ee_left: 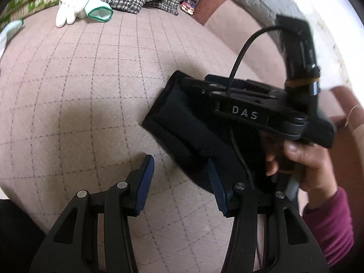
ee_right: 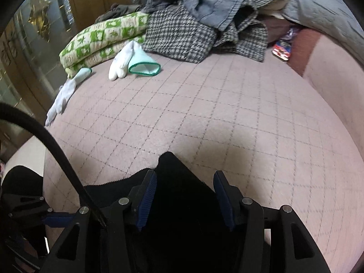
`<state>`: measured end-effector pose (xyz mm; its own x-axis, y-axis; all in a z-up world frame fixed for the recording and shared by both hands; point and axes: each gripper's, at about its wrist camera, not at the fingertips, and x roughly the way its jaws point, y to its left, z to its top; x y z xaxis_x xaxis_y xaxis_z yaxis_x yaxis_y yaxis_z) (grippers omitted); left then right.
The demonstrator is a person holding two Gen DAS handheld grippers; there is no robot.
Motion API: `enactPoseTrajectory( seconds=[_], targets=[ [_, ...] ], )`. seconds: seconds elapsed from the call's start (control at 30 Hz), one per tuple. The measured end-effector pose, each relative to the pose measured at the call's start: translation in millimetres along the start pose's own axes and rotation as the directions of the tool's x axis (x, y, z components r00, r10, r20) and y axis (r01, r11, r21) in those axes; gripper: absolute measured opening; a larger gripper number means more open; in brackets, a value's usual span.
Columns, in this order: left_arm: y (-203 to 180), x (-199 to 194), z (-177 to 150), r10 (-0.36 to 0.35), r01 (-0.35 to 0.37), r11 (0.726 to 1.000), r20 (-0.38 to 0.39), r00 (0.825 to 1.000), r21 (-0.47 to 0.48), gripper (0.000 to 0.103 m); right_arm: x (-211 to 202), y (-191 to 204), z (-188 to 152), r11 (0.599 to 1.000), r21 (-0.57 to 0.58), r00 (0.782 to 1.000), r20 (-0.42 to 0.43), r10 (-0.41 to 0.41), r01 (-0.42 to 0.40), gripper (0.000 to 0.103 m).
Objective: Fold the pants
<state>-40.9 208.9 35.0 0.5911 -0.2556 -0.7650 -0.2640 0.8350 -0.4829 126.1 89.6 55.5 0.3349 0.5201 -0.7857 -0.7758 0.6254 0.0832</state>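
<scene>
Pants (ee_left: pixel 182 132), black and already gathered into a compact bundle, lie on the pink quilted bed cover (ee_left: pixel 91 91) close in front of us. Our right gripper (ee_right: pixel 184 195) hovers directly over the dark fabric with its blue pads spread apart, holding nothing. Our left gripper (ee_left: pixel 180 182) is likewise spread wide, its right pad just at the near edge of the bundle, the left pad over bare cover.

In the left wrist view the right gripper's body covers part of the cloth, so we cannot tell how many layers are stacked or whether another fold remains; it looks nearly finished. To do this step well, we would lower both grippers onto opposite edges, pinch all layers together, and press the bundle flat so the edges line up.

Well apart, at the far end of the bed, lie white socks (ee_right: pixel 120 66), a green patterned quilt (ee_right: pixel 102 38) and a houndstooth garment pile (ee_right: pixel 182 36).
</scene>
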Motion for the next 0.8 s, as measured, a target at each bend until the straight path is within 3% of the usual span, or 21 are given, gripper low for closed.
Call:
enactPoseTrajectory(
  seconds=[0.2,0.23,0.27,0.4,0.53,0.57,0.63,0.7,0.73,0.8],
  targets=[
    [-3.7,-12.1,3.0,-0.095,0.095,0.995,0.049,0.994,-0.002,0.050,6.5,-9.2,2.9,0.998,0.034,0.999,-0.008,0.053,-0.053,0.050],
    [-3.6,-11.8,4.1,-0.089,0.089,0.996,0.050,0.995,-0.003,0.064,7.0,-11.3,2.4,0.997,0.043,0.998,-0.007,0.065,-0.065,0.050],
    [-2.6,-9.5,4.9,-0.083,0.083,0.996,0.042,0.996,-0.010,0.069,6.8,-12.7,2.2,0.995,0.053,0.997,-0.005,0.081,-0.080,0.050],
    [-2.2,8.1,7.4,-0.058,0.058,0.997,-0.016,0.998,-0.042,0.069,8.9,-13.8,2.2,0.994,0.058,0.995,-0.012,0.098,-0.097,0.051],
    [-9.9,16.9,14.8,-0.028,0.028,0.999,0.001,1.000,-0.029,0.069,17.2,-13.5,3.2,0.992,0.060,0.993,-0.028,0.113,-0.112,0.051],
    [-9.6,20.8,17.0,-0.027,0.027,0.999,0.001,1.000,-0.038,0.069,19.2,-13.3,2.9,0.991,0.065,0.992,-0.022,0.121,-0.120,0.049],
    [-7.5,22.4,18.7,-0.041,0.042,0.998,0.024,0.999,-0.049,0.069,20.3,-12.2,0.9,0.992,0.062,0.994,0.000,0.113,-0.112,0.036],
    [-8.2,21.5,19.8,-0.048,0.049,0.998,0.034,0.998,-0.033,0.047,16.9,-10.3,-1.5,0.992,0.060,0.994,0.028,0.108,-0.110,0.018],
    [-11.0,21.8,21.3,-0.050,0.050,0.999,0.024,0.998,-0.006,0.029,11.3,-10.4,-2.4,0.992,0.066,0.993,0.050,0.107,-0.110,0.016],
    [-17.5,14.8,21.6,-0.066,0.065,0.997,0.045,0.997,0.030,0.024,-8.4,-11.9,-5.3,0.992,0.072,0.989,0.114,0.095,-0.103,0.011]
  ],
)
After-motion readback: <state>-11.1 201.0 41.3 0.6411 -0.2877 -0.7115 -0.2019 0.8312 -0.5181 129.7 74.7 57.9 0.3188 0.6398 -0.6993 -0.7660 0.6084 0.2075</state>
